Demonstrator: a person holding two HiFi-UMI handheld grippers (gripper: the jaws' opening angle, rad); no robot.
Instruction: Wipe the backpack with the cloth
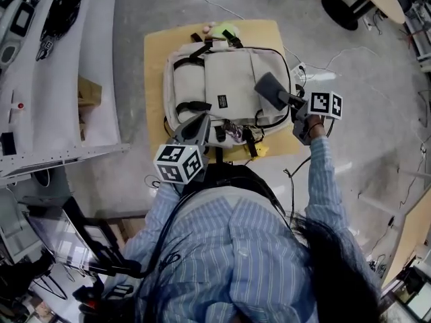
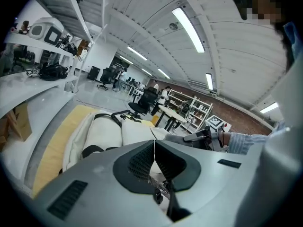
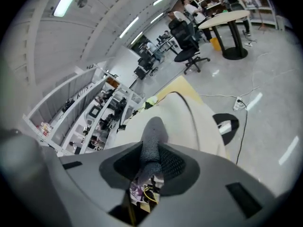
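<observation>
A beige backpack (image 1: 225, 86) with black straps lies flat on a small yellow wooden table (image 1: 156, 52). A grey cloth (image 1: 271, 90) sticks out over the bag's right side, and my right gripper (image 1: 288, 101) is shut on it. In the right gripper view the cloth (image 3: 152, 141) fills the gap between the jaws, with the backpack (image 3: 187, 122) just beyond. My left gripper (image 1: 197, 129) hovers over the bag's near left corner. Its jaws are shut with nothing between them (image 2: 154, 159). The backpack (image 2: 106, 131) lies ahead of them.
A white bench (image 1: 67, 79) with a cardboard box (image 1: 88, 97) runs along the left. A small yellow-green item (image 1: 223, 28) rests at the table's far edge. A power strip (image 1: 301, 68) and cables lie on the floor to the right. A black table base (image 1: 345, 9) stands far right.
</observation>
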